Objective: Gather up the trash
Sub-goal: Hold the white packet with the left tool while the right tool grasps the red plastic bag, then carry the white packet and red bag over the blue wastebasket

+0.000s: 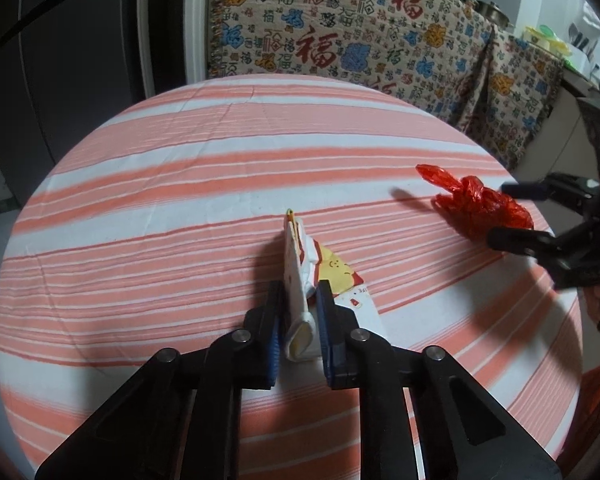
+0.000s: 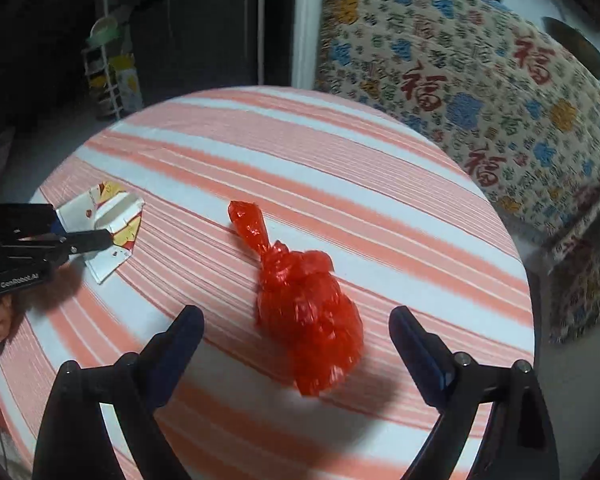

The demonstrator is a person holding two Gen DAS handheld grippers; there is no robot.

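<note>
Now, left gripper (image 1: 298,312): clamped on the carton (image 1: 300,276), which lies on the table (image 1: 180,184).
Right gripper (image 2: 296,344): jaws wide, straddling the red bag (image 2: 306,316) without touching.
Bag: right of carton, apart.

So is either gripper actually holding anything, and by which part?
The left gripper pinches the flattened carton by its near edge. The right gripper is open around the red bag, holding nothing.

Striped tablecloth (image 1: 180,184); patterned throw (image 1: 340,40) (Chinese characters)
</note>
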